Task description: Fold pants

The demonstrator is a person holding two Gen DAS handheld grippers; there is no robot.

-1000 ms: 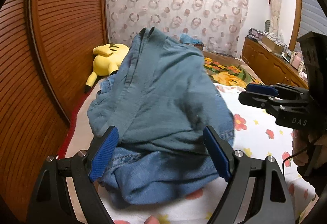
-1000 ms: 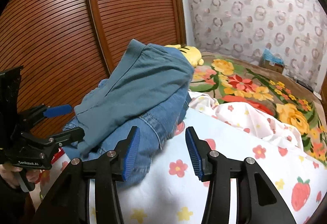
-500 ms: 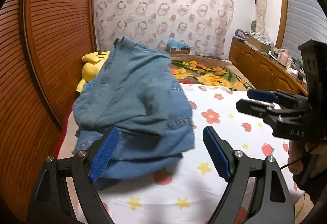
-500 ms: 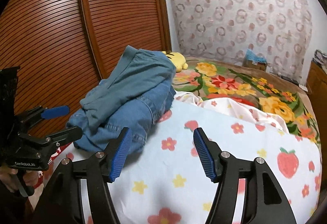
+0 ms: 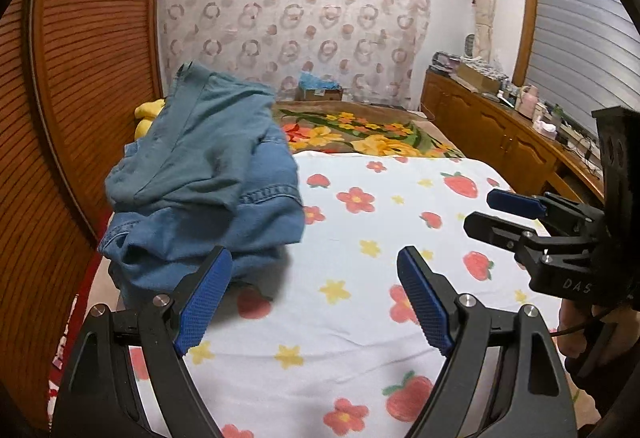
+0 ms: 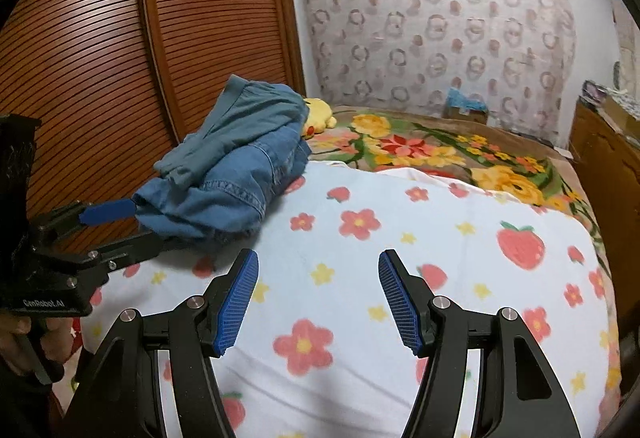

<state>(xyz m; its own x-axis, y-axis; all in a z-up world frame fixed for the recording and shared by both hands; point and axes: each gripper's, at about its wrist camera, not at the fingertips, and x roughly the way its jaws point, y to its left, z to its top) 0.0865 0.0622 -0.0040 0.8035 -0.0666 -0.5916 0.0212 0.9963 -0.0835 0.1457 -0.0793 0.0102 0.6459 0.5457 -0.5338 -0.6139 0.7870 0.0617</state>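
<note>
The fingers of the left gripper (image 5: 314, 296) and right gripper (image 6: 318, 302) were spread apart and empty, near the pants (image 6: 236, 174), which lay in a heap on the bed (image 6: 460, 262) beside the wardrobe door (image 6: 120, 58), apparently folded and stacked.

Both grippers are held low and level, side by side. The left gripper (image 5: 316, 294) has its jaws spread wide, and the right gripper (image 6: 318, 302) likewise, each gripping nothing.
</note>
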